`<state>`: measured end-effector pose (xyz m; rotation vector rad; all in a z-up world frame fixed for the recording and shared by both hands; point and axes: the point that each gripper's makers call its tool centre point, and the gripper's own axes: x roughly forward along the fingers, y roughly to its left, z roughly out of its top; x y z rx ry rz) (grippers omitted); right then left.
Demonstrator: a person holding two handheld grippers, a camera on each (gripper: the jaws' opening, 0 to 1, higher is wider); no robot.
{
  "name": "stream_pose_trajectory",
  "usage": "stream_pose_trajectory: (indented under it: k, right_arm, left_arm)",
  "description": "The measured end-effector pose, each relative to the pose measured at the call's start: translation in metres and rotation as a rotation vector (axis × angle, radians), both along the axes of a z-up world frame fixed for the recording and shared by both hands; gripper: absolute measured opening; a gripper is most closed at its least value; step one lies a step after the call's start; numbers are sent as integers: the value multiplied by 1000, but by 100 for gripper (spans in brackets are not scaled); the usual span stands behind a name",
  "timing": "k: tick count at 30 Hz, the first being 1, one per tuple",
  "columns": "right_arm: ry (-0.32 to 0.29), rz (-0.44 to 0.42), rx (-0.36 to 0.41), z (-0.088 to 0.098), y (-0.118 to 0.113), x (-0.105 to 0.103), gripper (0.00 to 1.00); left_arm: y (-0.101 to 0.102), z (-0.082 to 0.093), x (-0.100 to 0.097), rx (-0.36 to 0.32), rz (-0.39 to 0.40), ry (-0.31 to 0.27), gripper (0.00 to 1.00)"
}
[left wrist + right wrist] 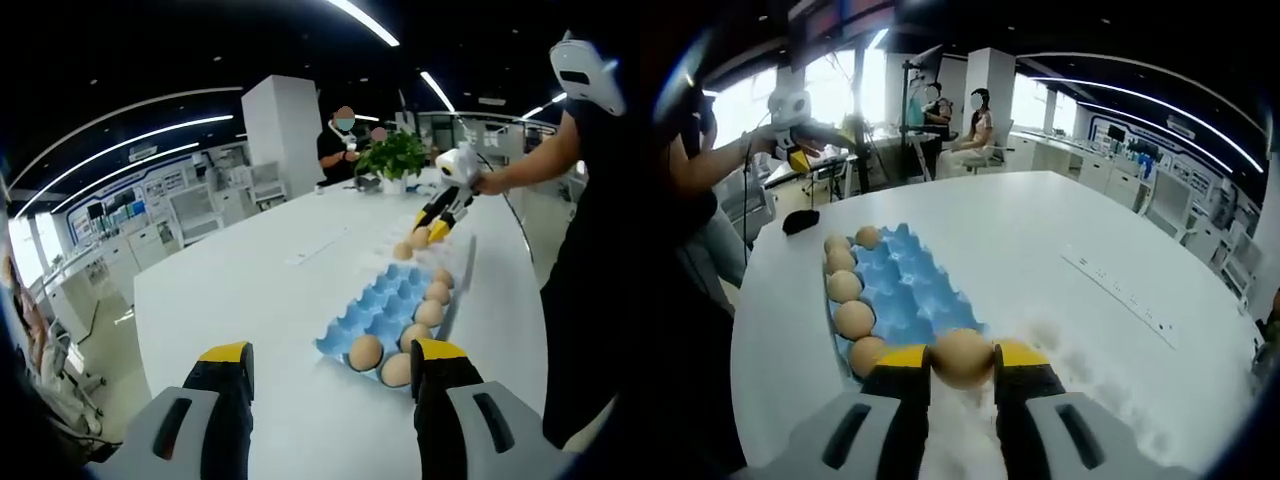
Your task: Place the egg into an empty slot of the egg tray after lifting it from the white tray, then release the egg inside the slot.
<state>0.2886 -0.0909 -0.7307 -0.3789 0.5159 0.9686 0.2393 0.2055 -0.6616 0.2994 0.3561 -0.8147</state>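
I am holding the egg (963,358) clamped between the yellow-tipped jaws of the right gripper (962,362), and in the right gripper view it is hanging just at the near end of the blue egg tray (910,290), above a white tray (1080,390) whose detail I cannot make out. A row of five eggs (845,286) is sitting along one long edge of the egg tray, while the blue slots beside them are lying bare. In the left gripper view the left gripper (330,365) is hovering with its jaws spread apart around nothing, short of the near end of the egg tray (385,305), and the right gripper (432,232) is showing beyond the tray's far end with the egg (419,238) in its tips. A potted plant (393,157) is standing farther back on the white table (240,290), past the egg tray.
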Motion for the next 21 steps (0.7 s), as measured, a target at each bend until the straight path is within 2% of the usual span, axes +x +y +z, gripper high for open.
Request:
stream_pose_trajectory:
  k: [21]
  right_arm:
    - [20,162,50,-2,92,-11,24]
  left_arm:
    - [10,-2,-3,3,12,4,64]
